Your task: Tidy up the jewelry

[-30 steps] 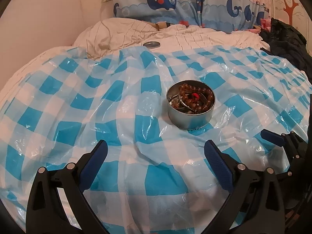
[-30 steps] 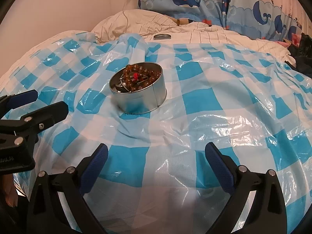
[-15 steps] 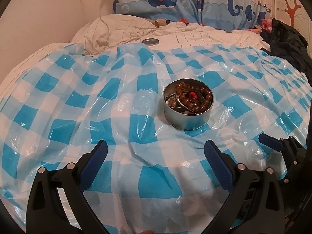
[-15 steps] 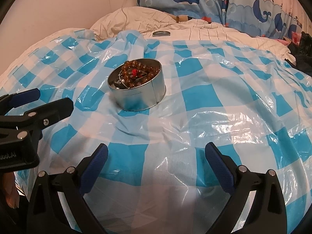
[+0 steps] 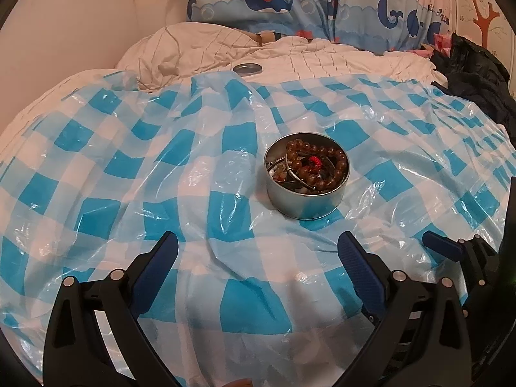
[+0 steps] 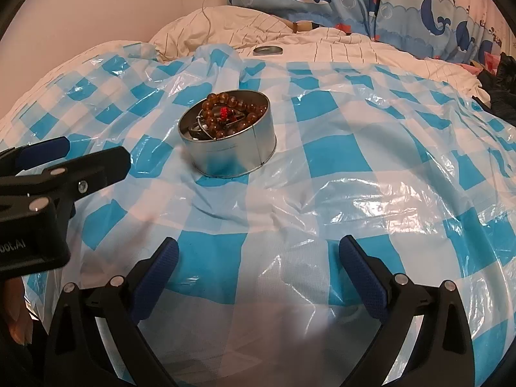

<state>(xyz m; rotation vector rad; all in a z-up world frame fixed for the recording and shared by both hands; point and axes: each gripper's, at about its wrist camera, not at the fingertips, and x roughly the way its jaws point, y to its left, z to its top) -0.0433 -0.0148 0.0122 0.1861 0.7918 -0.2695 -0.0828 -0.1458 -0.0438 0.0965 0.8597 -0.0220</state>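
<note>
A round metal tin (image 5: 306,203) stands open on a blue-and-white checked plastic sheet (image 5: 129,161). It holds a brown bead bracelet (image 5: 322,164) with a red charm, metal rings and small pieces. The tin also shows in the right wrist view (image 6: 232,158) with the beads (image 6: 232,113). Its lid (image 5: 247,68) lies far back on the white bedding; it also shows in the right wrist view (image 6: 267,50). My left gripper (image 5: 258,264) is open and empty, short of the tin. My right gripper (image 6: 258,267) is open and empty, nearer than the tin and to its right.
The sheet covers a bed with white bedding (image 5: 200,48) and whale-print pillows (image 5: 274,0) at the back. Dark clothing (image 5: 477,74) lies at the right edge. A wall (image 5: 80,16) bounds the left side. The left gripper (image 6: 48,174) shows at the right wrist view's left.
Both grippers have drawn back and risen a little; the tin sits slightly farther and higher in both views. Both stay open. The tin has not moved.
</note>
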